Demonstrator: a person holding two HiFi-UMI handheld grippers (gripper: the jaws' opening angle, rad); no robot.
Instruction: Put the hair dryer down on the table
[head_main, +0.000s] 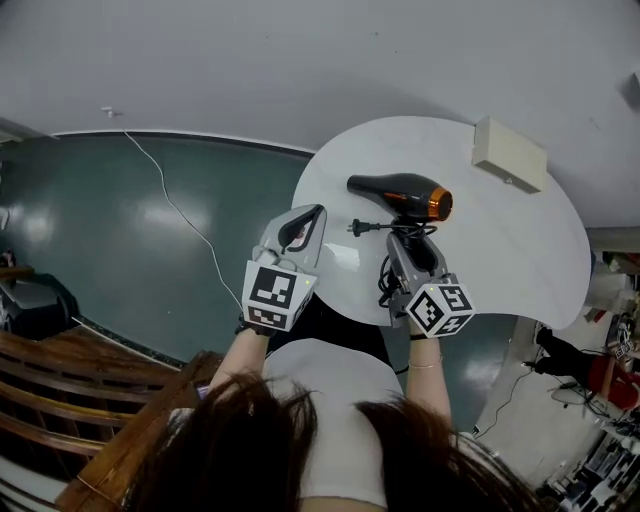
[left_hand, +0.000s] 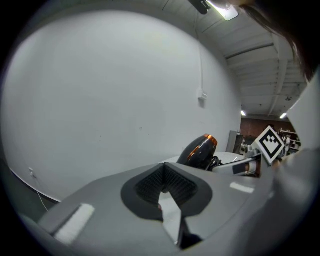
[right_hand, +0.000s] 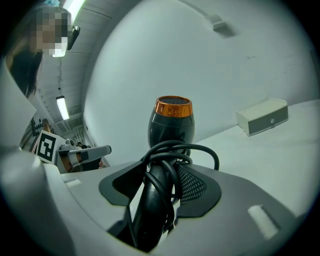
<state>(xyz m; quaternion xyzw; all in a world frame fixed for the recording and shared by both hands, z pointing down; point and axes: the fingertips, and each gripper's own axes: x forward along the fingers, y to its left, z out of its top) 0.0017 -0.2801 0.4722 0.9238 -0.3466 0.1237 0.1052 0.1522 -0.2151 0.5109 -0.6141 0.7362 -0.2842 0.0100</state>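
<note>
A black hair dryer (head_main: 400, 195) with an orange ring lies across the white round table (head_main: 500, 260), nozzle to the left. Whether it rests on the top or hangs just above, I cannot tell. My right gripper (head_main: 410, 245) is shut on its handle (right_hand: 150, 210), with the black cord (right_hand: 172, 150) looped around the handle and the plug (head_main: 360, 228) sticking out left. In the right gripper view the dryer's body (right_hand: 171, 125) stands just beyond the jaws. My left gripper (head_main: 305, 222) hovers at the table's left edge, shut and empty (left_hand: 164, 192). From there the dryer (left_hand: 200, 150) shows to the right.
A white box (head_main: 510, 154) sits at the table's far right edge, also seen in the right gripper view as a white box (right_hand: 262, 116). A white cable (head_main: 180, 210) runs across the green floor. A wooden bench (head_main: 60, 380) stands at the lower left.
</note>
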